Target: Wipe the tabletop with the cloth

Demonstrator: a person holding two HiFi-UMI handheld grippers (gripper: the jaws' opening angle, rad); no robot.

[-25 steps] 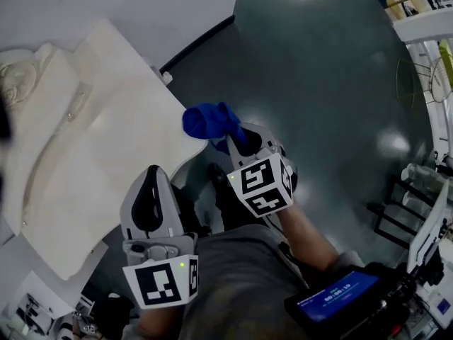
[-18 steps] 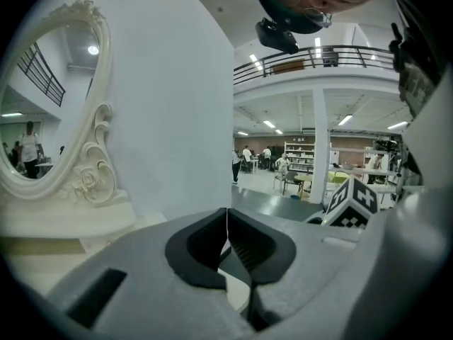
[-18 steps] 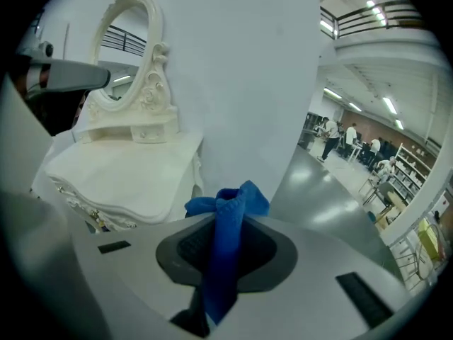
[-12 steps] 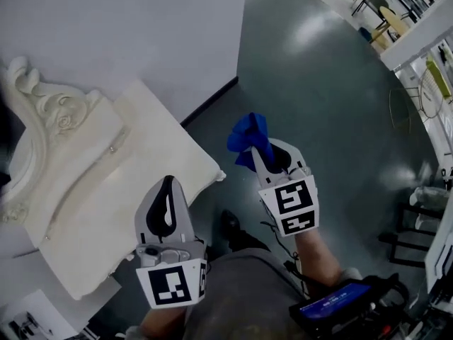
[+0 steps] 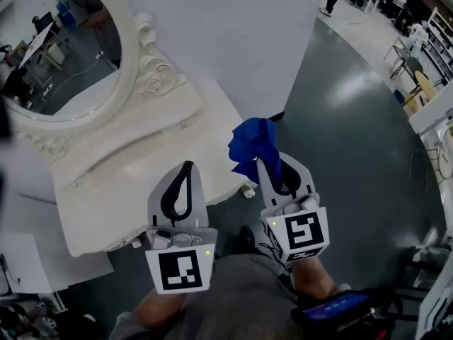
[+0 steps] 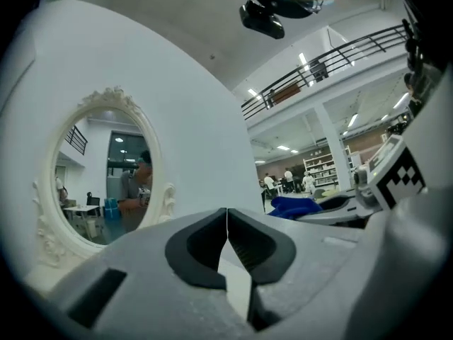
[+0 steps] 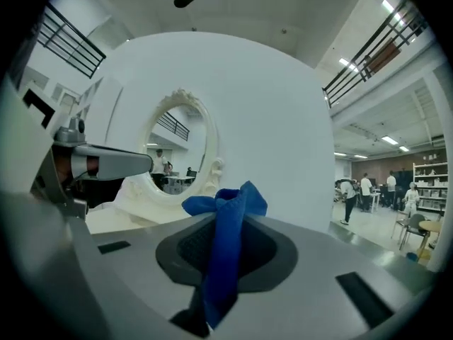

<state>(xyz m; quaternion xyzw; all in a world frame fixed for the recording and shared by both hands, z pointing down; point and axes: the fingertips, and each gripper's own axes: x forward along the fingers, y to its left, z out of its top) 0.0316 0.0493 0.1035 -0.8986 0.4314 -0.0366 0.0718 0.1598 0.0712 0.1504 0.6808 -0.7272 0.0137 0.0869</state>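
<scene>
Beside the tabletop point(image 5: 127, 165), right gripper point(image 5: 267, 167) clamps the cloth point(image 5: 253, 142).

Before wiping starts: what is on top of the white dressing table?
Only an oval mirror in a carved white frame shows, standing at the back of the white dressing table. The left gripper covers part of its front edge.

Oval mirror point(image 5: 64, 55), white wall point(image 5: 241, 34), dark floor point(image 5: 354, 161)
The mirror's carved white frame backs onto the wall; the glossy floor spreads right, a blue-lit screen point(image 5: 333, 308) at the bottom edge.
</scene>
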